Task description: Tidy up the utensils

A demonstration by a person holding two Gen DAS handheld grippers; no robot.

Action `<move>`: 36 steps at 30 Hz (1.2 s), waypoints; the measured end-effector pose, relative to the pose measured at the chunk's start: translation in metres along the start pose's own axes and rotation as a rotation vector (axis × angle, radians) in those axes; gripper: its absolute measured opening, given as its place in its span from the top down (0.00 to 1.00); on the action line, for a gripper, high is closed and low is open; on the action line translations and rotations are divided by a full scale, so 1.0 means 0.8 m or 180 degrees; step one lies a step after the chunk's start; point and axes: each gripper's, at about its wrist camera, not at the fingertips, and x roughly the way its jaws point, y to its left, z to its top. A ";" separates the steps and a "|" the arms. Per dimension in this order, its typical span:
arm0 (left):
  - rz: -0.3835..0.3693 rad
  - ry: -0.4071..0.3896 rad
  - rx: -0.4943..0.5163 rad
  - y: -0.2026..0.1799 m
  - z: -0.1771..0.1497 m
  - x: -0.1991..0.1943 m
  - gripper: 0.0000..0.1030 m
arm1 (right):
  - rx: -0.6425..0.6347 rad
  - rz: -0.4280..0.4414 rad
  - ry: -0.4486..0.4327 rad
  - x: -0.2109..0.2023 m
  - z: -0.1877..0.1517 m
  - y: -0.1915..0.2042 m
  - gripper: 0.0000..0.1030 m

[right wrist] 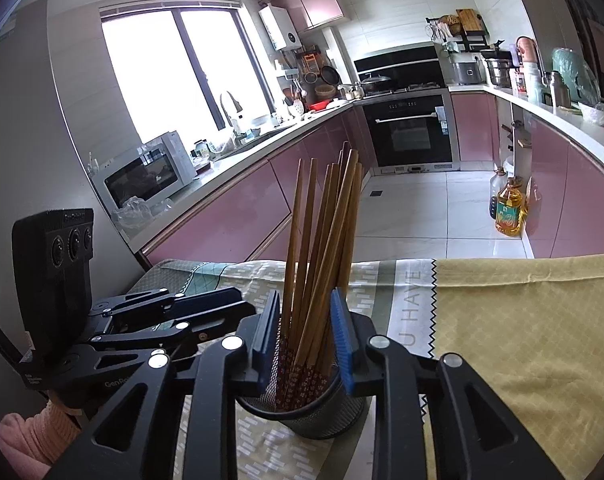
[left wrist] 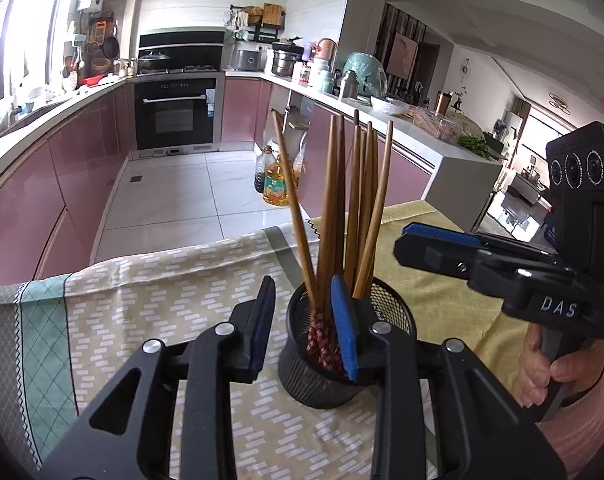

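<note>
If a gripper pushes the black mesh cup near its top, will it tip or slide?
The mesh cup probably tips easily: tall chopsticks stand well above its rim and lean outward. It looks light, and the tablecloth beneath may wrinkle instead of letting it slide.

Chopsticks (left wrist: 333, 208): a bundle of brown wooden sticks with red flower-patterned lower ends, standing upright and fanned apart at the tops, one leaning away to the side. Holder (left wrist: 325, 376): round black mesh cup, upright, resting on a patterned cloth (left wrist: 162, 280), containing all the chopsticks.
</note>
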 end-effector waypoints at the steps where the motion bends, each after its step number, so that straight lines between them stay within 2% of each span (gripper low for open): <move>1: 0.0011 -0.0025 -0.0015 0.002 -0.004 -0.003 0.68 | 0.0004 -0.0012 0.0001 -0.001 -0.001 -0.001 0.73; 5: 0.0158 -0.0155 0.0006 0.006 -0.022 -0.024 0.56 | 0.0006 -0.0063 -0.0002 -0.005 -0.013 0.000 0.67; 7: 0.0215 -0.0225 0.0012 0.005 -0.030 -0.034 0.51 | -0.0001 -0.0082 -0.0030 -0.008 -0.020 0.003 0.55; 8: 0.0238 -0.0256 0.0008 0.004 -0.034 -0.039 0.48 | -0.0011 -0.0096 -0.0051 -0.011 -0.023 0.006 0.53; 11: 0.0322 -0.0379 -0.0014 0.004 -0.046 -0.057 0.28 | -0.0075 -0.0143 -0.0125 -0.019 -0.037 0.018 0.39; 12: 0.0378 -0.0452 -0.0008 0.004 -0.051 -0.065 0.26 | -0.0105 -0.0171 -0.0152 -0.022 -0.042 0.023 0.33; 14: 0.0463 -0.0550 -0.0001 0.002 -0.059 -0.075 0.09 | -0.0177 -0.0252 -0.0217 -0.027 -0.051 0.033 0.23; 15: 0.0512 -0.0604 -0.0013 0.001 -0.064 -0.082 0.06 | -0.0224 -0.0307 -0.0268 -0.030 -0.057 0.039 0.18; 17: 0.0582 -0.0684 -0.0023 0.001 -0.074 -0.095 0.06 | -0.0297 -0.0386 -0.0309 -0.033 -0.065 0.048 0.15; 19: 0.0673 -0.0727 -0.0045 0.003 -0.082 -0.105 0.06 | -0.0359 -0.0483 -0.0379 -0.037 -0.075 0.055 0.06; 28: 0.1087 -0.0898 -0.0102 -0.001 -0.110 -0.140 0.06 | -0.0490 -0.0670 -0.0709 -0.058 -0.101 0.078 0.07; 36: 0.1299 -0.1126 -0.0085 -0.012 -0.127 -0.172 0.06 | -0.0510 -0.0790 -0.0836 -0.070 -0.109 0.090 0.07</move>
